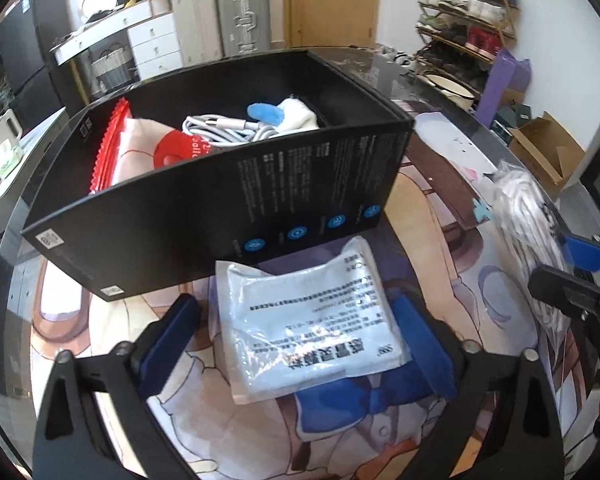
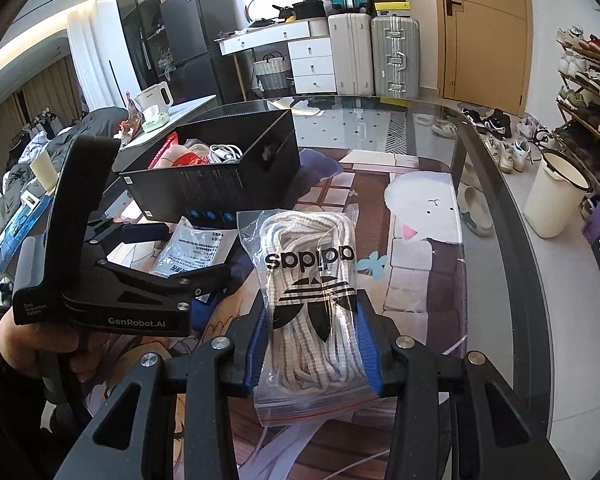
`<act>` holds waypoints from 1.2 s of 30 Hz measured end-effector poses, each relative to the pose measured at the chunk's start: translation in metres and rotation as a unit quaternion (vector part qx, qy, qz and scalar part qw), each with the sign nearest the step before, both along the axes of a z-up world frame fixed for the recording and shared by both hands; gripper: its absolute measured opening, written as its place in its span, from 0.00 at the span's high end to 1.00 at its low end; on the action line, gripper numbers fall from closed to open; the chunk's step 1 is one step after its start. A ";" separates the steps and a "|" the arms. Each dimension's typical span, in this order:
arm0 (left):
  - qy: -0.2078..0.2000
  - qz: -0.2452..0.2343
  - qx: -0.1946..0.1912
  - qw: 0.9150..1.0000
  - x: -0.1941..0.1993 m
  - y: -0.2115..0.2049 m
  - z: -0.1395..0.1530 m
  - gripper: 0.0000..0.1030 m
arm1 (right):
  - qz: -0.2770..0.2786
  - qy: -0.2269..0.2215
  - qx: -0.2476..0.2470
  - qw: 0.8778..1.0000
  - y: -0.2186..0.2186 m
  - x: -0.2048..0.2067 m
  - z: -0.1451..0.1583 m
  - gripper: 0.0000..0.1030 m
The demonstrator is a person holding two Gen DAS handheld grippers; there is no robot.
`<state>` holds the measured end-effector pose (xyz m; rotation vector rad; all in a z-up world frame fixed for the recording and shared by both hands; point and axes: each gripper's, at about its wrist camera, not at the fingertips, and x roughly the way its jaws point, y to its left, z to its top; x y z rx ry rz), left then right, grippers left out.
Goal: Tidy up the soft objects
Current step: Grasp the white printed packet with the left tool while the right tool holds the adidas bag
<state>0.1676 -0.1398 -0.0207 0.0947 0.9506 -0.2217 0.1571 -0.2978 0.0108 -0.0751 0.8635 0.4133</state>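
Note:
A black box (image 1: 220,184) stands on the printed table mat, also in the right wrist view (image 2: 220,184). It holds a red-edged packet (image 1: 116,140), a grey coiled cable (image 1: 228,130) and a white and blue soft toy (image 1: 288,114). My left gripper (image 1: 296,326) is open, its fingers on either side of a flat clear bag of white cloth (image 1: 312,328) lying in front of the box. My right gripper (image 2: 312,340) is shut on a clear adidas bag of white laces (image 2: 312,284), held above the mat; the bag shows at the right in the left wrist view (image 1: 528,216).
The glass table edge (image 2: 496,216) curves along the right. Beyond it are a shoe rack (image 2: 588,80), loose shoes and a white bin (image 2: 556,196). Suitcases (image 2: 392,56), drawers and a fridge stand at the back. A cluttered side table (image 2: 168,116) is behind the box.

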 end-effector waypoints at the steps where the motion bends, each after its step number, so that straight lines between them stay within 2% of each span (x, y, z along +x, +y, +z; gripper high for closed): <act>1: -0.004 -0.008 -0.001 1.000 -0.002 0.001 0.001 0.16 | 0.001 0.000 0.000 1.000 0.001 0.000 0.000 0.61; 3: -0.010 -0.017 -0.003 1.000 -0.006 0.007 0.003 0.26 | 0.003 0.000 -0.001 1.000 0.002 0.000 -0.001 0.61; 9: -0.017 -0.044 -0.010 0.999 -0.022 0.022 0.009 0.37 | 0.012 -0.003 -0.005 1.000 0.009 -0.002 0.002 0.61; 12: -0.023 -0.053 -0.008 0.998 -0.034 0.028 0.011 0.39 | 0.017 -0.005 -0.010 1.000 0.015 -0.005 0.004 0.61; 17: -0.026 -0.053 -0.028 0.998 -0.049 0.042 0.017 0.41 | 0.025 -0.008 -0.009 1.000 0.023 -0.006 0.006 0.61; 19: -0.027 -0.054 -0.036 0.997 -0.053 0.048 0.022 0.67 | 0.028 -0.010 -0.009 1.000 0.026 -0.007 0.008 0.61; 20: -0.022 -0.052 -0.042 0.998 -0.054 0.053 0.023 0.74 | 0.031 -0.011 -0.009 0.999 0.028 -0.008 0.009 0.61; 26: -0.020 -0.051 -0.037 0.998 -0.060 0.064 0.019 0.71 | 0.043 -0.015 -0.011 0.999 0.039 -0.011 0.012 0.61; 28: -0.025 -0.045 -0.038 0.998 -0.062 0.068 0.021 0.55 | 0.046 -0.016 -0.013 0.999 0.042 -0.012 0.012 0.61; 29: -0.028 -0.037 -0.038 0.998 -0.062 0.072 0.022 0.36 | 0.048 -0.016 -0.013 0.999 0.043 -0.012 0.013 0.61; 31: -0.034 -0.034 -0.042 0.998 -0.062 0.073 0.023 0.31 | 0.049 -0.016 -0.015 0.999 0.045 -0.012 0.013 0.61; 33: -0.033 -0.034 -0.039 0.998 -0.060 0.075 0.022 0.19 | 0.049 -0.016 -0.015 0.999 0.046 -0.012 0.013 0.61; 36: -0.032 -0.028 -0.029 0.999 -0.053 0.076 0.019 0.17 | 0.049 -0.013 -0.017 0.999 0.046 -0.012 0.012 0.61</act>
